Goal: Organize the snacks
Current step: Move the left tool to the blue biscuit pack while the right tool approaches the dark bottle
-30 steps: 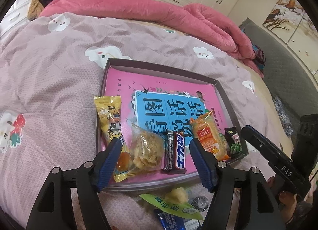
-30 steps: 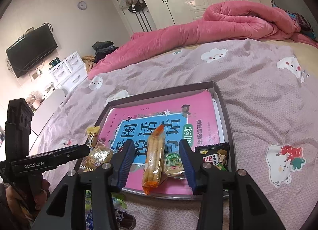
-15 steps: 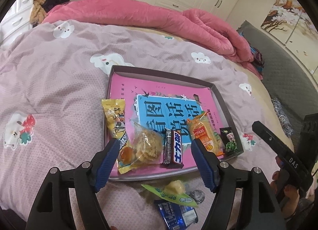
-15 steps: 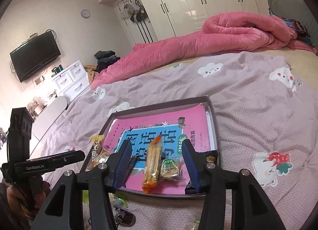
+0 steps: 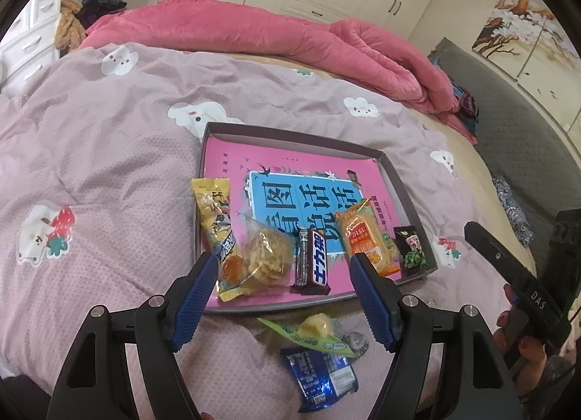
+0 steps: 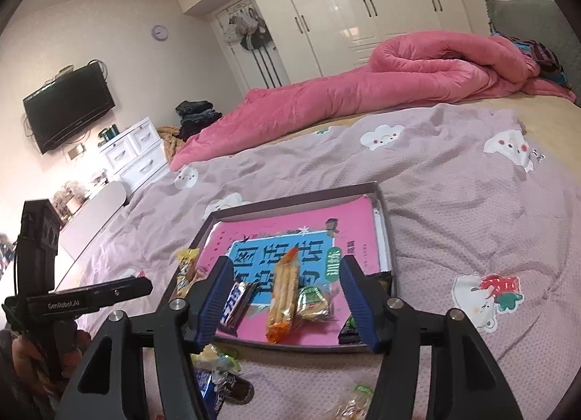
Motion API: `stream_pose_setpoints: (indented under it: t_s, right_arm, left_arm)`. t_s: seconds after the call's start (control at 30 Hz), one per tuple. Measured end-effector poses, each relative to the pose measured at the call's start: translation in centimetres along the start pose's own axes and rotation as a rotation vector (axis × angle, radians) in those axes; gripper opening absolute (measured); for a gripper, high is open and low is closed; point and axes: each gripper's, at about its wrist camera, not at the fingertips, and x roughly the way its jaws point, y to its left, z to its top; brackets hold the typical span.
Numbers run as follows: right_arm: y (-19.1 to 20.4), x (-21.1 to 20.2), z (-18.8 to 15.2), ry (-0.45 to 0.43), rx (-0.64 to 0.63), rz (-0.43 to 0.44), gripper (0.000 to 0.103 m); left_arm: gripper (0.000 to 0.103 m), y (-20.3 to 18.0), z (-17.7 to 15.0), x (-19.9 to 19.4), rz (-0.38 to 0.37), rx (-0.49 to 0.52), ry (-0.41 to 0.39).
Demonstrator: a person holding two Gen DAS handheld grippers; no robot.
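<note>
The left gripper [image 5: 279, 302] is hanging wide open with nothing between its blue ribbed pads. The right gripper [image 6: 287, 300] is empty too; its jaws have just been opening and are now standing well apart.

Closest of all, some snacks are still lying loose on the pink-grey bed cover [image 5: 109, 151]: a shiny blue foil packet [image 5: 319, 376], a green wrapper with a yellow candy in it [image 5: 312, 331] and a small round silver sweet [image 5: 357, 342]. These are waiting just in front of the flat dark cardboard tray [image 5: 290, 133].

A bit farther, five snacks are lying in a row along the near edge of the tray, on top of a pink and blue book [image 5: 290, 187]. From left to right: a long yellow snack bag [image 5: 214, 213], a clear bag of round biscuits [image 5: 267, 253], a dark chocolate bar [image 5: 314, 262], an orange cracker pack [image 5: 363, 238] and a small black and green pea packet [image 5: 412, 253].

What could go wrong? The bed is soft, so a gripper pushing down may be sinking in and letting a thin wrapper slip away. The yellow bag is hanging over the tray's left wall, so a bump may be knocking it out. The biscuits may be cracking under a hard squeeze. The near tray wall is standing between the loose snacks and the row.

Far back, a rolled pink quilt [image 5: 254, 35] is lying across the bed, well out of the way.
</note>
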Motion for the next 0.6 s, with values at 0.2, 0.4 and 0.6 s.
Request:
stream_pose_setpoints:
  t_s: [0.2,0.4,0.6]
  right_arm:
    - [1.2,-0.3,-0.9,0.019,-0.043,0.009,0.061]
    - [2.0,-0.9,-1.5,0.027,-0.068,0.013,0.061]
    - [2.6,-1.2,-1.9,0.040,-0.099,0.007,0.065]
  left_arm:
    - [0.076,-0.3,-0.2,-0.9,0.001,0.009,-0.013]
    - [0.077,-0.7,-0.9,-1.4,0.008,0.020,-0.003]
    - [0.078,-0.9,-1.7,-1.3,0.027,0.025,0.026]
